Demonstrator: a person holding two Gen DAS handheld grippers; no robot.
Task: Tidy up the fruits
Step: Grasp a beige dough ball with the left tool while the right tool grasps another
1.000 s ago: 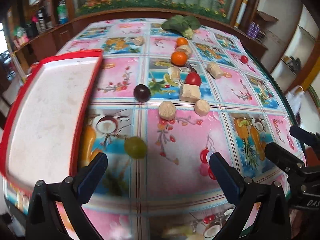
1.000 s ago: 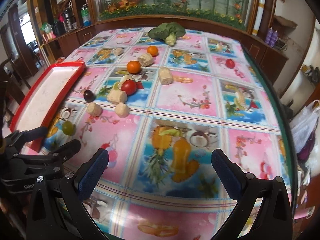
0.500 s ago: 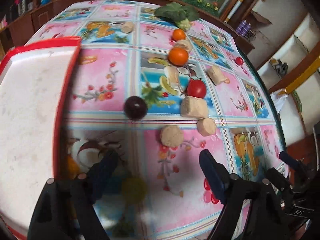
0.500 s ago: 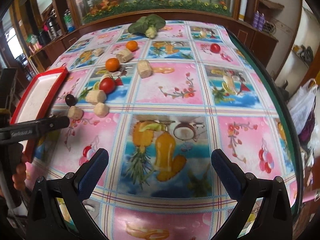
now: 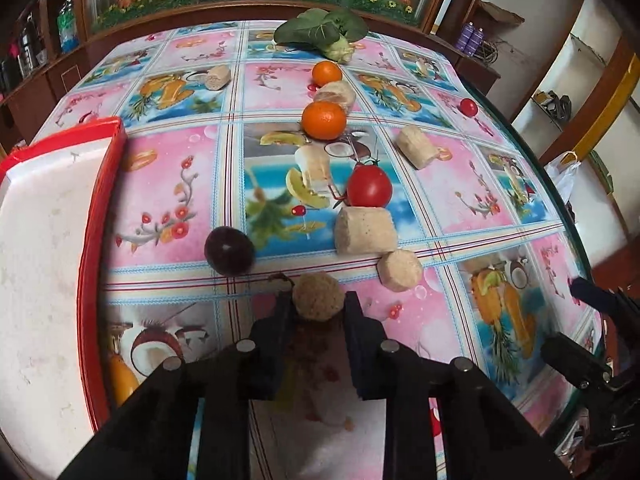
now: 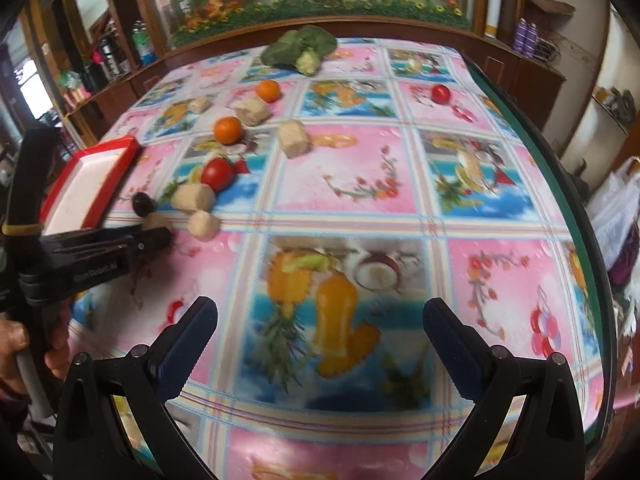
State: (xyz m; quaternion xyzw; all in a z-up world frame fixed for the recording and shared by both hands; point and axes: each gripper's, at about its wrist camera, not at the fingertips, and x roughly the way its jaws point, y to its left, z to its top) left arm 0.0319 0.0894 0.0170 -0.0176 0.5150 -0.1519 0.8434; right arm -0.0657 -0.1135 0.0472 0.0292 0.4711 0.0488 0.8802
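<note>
My left gripper (image 5: 318, 305) is closing, its jaws now narrow, with a beige round piece (image 5: 318, 294) between the fingertips, touching both. The same gripper (image 6: 164, 236) lies low over the table in the right wrist view. The green grape is not in view. A dark plum (image 5: 229, 251) lies just left of it. A red tomato (image 5: 369, 186), two oranges (image 5: 323, 120) and a small tomato (image 5: 468, 107) sit farther off. The red-rimmed white tray (image 5: 100, 200) is at the left. My right gripper (image 6: 320, 320) hovers open over the cloth, holding nothing.
More beige chunks (image 5: 366, 231) lie among the fruit. Leafy greens (image 5: 320, 32) sit at the far edge. The table's glass rim (image 6: 560, 184) curves along the right. A hand (image 6: 16, 344) grips the left tool's handle. Wooden cabinets ring the table.
The left jaws went from wide open to narrow. The left gripper moved forward and down; the grape that lay between its fingers is gone from sight. The right gripper barely shifted.
</note>
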